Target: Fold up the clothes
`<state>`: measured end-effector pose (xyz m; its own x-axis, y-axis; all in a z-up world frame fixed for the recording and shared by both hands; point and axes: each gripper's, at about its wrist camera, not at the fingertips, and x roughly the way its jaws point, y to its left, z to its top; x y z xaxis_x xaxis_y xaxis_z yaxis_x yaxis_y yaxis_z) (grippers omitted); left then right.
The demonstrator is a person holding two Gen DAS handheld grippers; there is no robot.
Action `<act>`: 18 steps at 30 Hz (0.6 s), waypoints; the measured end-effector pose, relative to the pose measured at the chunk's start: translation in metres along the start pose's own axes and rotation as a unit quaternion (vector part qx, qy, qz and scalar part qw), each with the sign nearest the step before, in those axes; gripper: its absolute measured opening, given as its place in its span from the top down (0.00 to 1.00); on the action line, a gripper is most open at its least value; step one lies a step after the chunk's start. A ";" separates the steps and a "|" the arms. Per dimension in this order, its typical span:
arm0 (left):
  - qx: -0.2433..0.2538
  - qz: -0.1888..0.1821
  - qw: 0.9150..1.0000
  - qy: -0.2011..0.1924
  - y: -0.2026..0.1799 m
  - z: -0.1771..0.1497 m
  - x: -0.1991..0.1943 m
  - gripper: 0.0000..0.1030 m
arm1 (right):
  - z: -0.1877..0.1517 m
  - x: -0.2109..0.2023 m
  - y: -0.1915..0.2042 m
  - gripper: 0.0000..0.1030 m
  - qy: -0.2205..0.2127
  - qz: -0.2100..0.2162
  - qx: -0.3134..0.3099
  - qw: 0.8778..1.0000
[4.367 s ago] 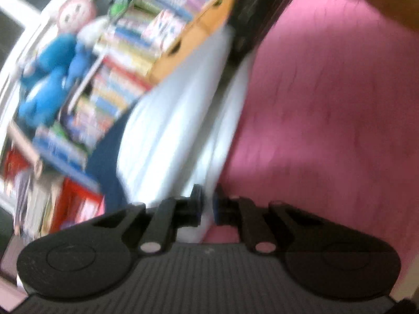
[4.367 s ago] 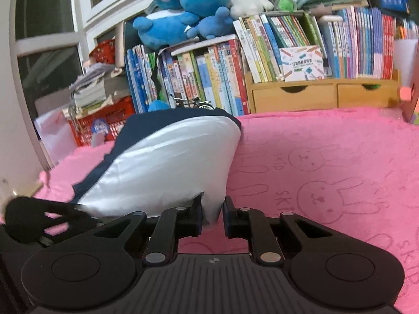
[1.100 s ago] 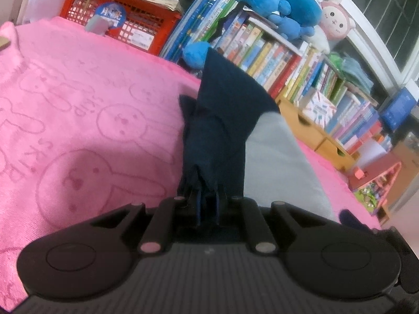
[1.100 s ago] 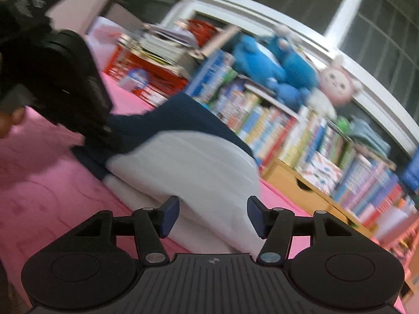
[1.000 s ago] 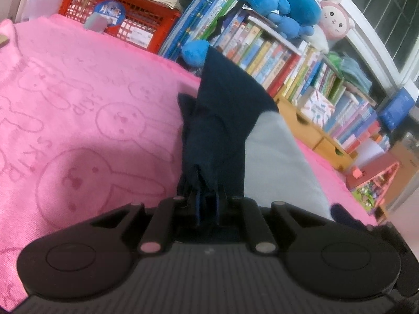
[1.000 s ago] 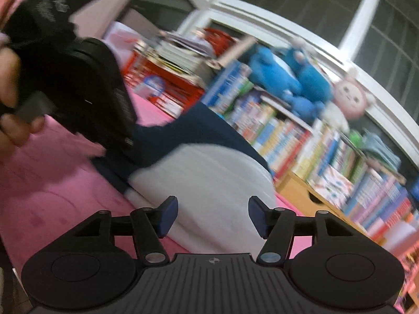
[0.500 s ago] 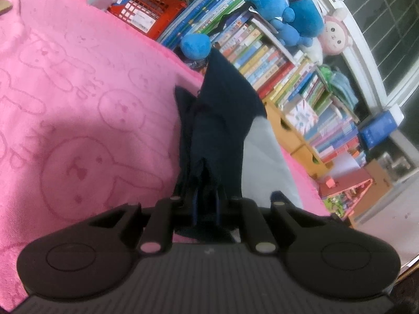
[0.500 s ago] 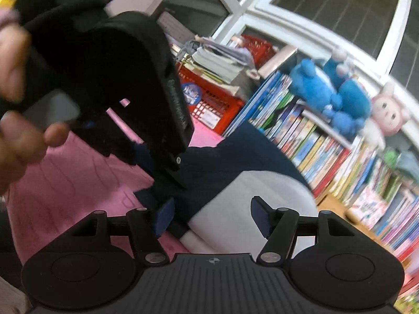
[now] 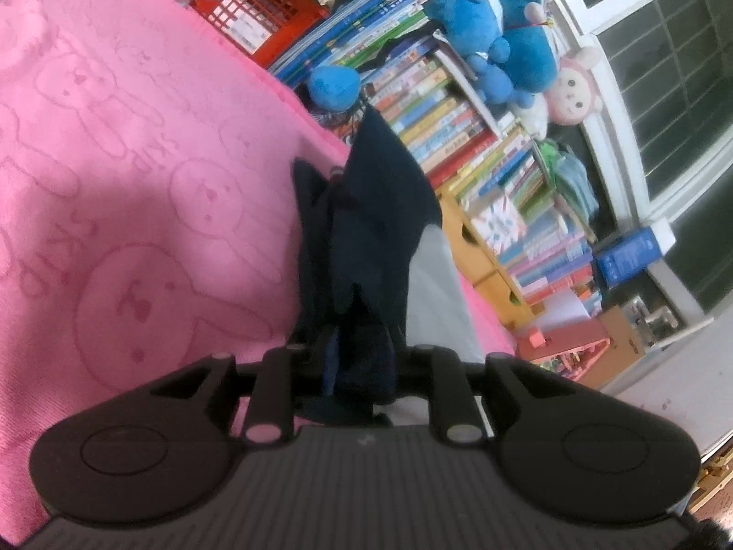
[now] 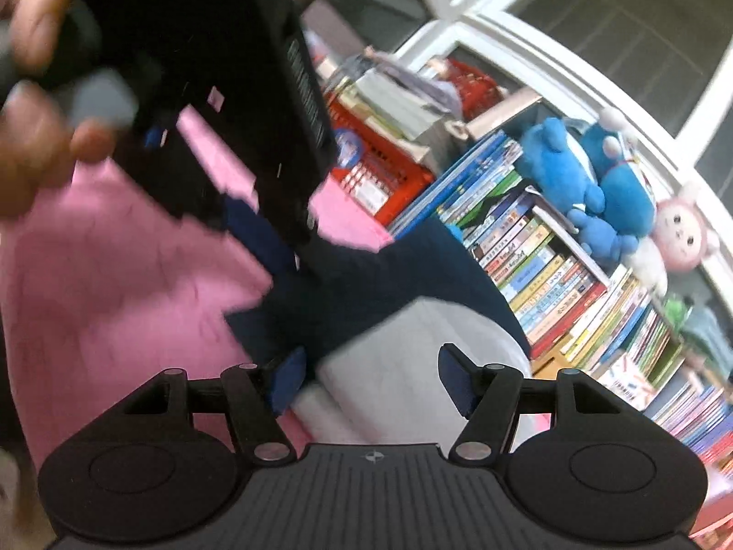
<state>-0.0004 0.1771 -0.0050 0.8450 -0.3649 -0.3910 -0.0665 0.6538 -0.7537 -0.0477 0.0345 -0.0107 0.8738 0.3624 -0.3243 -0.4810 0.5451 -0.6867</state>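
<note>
Two grippers work one garment (image 9: 380,211), navy and grey, lying on the pink blanket (image 9: 137,160) in front of the books (image 9: 458,128). Left gripper (image 9: 359,357) has a navy bunch between its fingers; they have just been easing apart, and navy cloth fills the narrow gap, seemingly gripped. Right gripper (image 10: 366,380) hovers just over the grey panel, fingers wide with nothing between them. Likely the fold is being laid down; next, the left lets go and the right takes a grey edge. Pink blanket at left is free; the books crowd the far side.
</note>
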 end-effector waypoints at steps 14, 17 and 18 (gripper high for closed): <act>-0.027 -0.100 0.995 0.002 0.003 0.003 -0.004 0.81 | 0.029 0.049 0.017 0.46 -0.014 0.007 -0.023 1.000; -0.016 -0.119 0.993 0.005 0.004 0.003 -0.010 0.81 | 0.030 0.052 0.011 0.76 -0.010 0.000 0.010 1.000; -0.012 -0.129 0.992 0.006 0.005 0.003 -0.012 0.79 | 0.029 0.052 0.009 0.81 -0.012 -0.003 0.017 1.000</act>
<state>-0.0092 0.1869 -0.0026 0.8296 -0.5254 -0.1892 0.1384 0.5217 -0.8418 -0.0084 0.0801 -0.0151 0.8749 0.3772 -0.3037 -0.4780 0.5723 -0.6664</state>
